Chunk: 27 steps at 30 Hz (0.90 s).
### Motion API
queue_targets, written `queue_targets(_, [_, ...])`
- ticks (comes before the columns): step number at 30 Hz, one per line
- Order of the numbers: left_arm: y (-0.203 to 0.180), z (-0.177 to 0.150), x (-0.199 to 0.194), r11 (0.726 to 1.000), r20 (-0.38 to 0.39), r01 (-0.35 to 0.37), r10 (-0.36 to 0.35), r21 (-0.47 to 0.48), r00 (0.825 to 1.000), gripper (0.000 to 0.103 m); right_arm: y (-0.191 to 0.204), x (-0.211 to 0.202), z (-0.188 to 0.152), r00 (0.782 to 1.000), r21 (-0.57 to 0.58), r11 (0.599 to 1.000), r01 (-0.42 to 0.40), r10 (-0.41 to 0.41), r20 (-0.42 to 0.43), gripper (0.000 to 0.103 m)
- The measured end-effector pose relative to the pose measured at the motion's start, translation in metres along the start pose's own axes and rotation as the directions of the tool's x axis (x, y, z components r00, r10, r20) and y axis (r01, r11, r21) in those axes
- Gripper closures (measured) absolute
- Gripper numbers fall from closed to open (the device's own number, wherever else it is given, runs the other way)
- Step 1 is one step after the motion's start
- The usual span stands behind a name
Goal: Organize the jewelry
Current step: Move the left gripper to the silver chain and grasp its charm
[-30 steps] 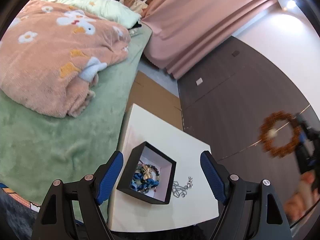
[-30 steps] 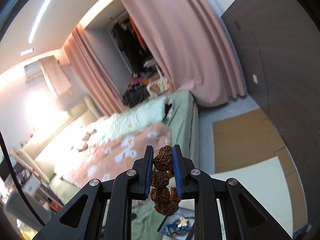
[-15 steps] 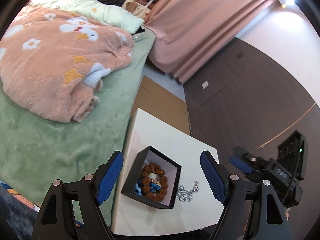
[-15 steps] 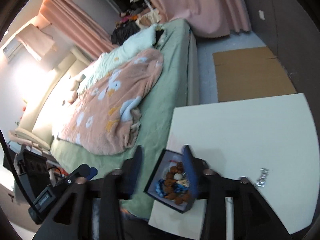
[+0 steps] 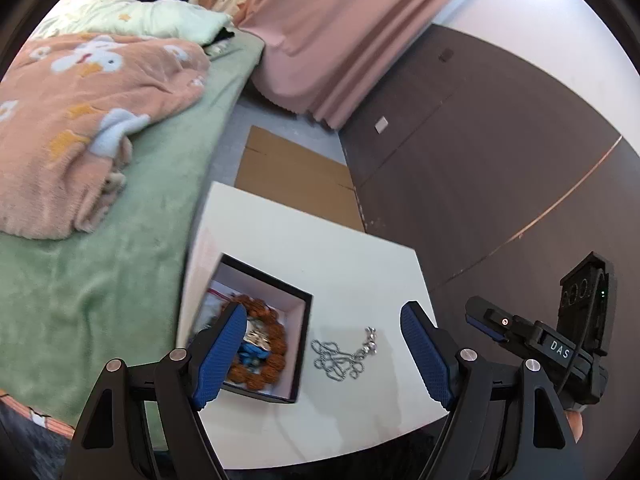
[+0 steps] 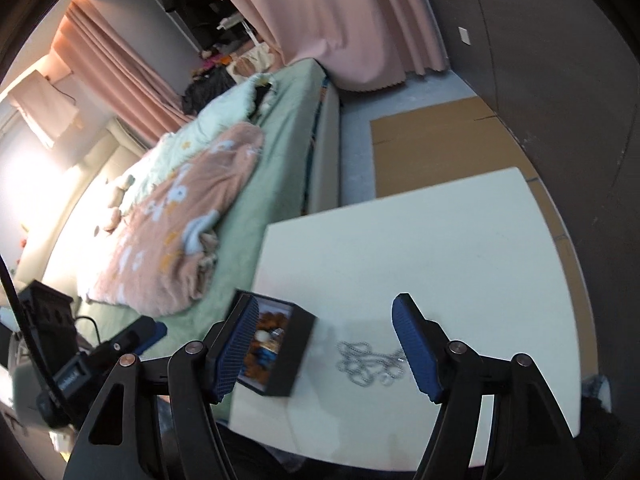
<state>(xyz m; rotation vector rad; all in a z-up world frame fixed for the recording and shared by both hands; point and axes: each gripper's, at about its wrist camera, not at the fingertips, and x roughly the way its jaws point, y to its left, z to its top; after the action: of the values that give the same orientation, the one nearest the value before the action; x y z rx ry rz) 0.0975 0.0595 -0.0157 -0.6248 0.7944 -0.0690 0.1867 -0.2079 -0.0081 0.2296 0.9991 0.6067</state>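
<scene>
A black jewelry box point(image 5: 298, 344) with a white lining sits on the white table point(image 5: 320, 248). A brown bead bracelet point(image 5: 276, 344) lies in it on top of blue jewelry. A silver chain point(image 5: 340, 356) lies loose on the table right of the box. My left gripper point(image 5: 324, 352) is open and empty above the box and chain. My right gripper point(image 6: 324, 344) is open and empty, with the box point(image 6: 298, 352) and the chain point(image 6: 368, 360) between its fingers in that view. The right gripper's body point(image 5: 540, 348) shows at the right edge of the left wrist view.
A bed with a green sheet point(image 5: 100, 260) and a peach blanket point(image 5: 80, 100) runs along the table's left side. Flat cardboard point(image 5: 296, 176) lies on the floor beyond the table. A dark wall point(image 5: 480, 168) and pink curtains point(image 5: 340, 32) stand behind.
The right gripper opened and let the brown bead bracelet go into the box, then drew back with its jaws wide. The left gripper shifted so the box sits by its left finger.
</scene>
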Motion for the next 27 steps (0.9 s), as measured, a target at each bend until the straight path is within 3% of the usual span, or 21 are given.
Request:
queue_targets(14, [-0.067,-0.024,0.074,0.99,-0.131,0.0,0.019,0.143,0.991,0.028,-0.077,-0.024,-0.018,0.996,0.098,0.992,0.083,-0.082,-0.02,0.033])
queue_targets(27, [-0.099,-0.052,0.165,0.97,-0.263,-0.04,0.105,0.241,0.959,0.039,-0.147,-0.041,-0.031,0.991,0.233,0.963,0.134,-0.128,-0.043,0.033])
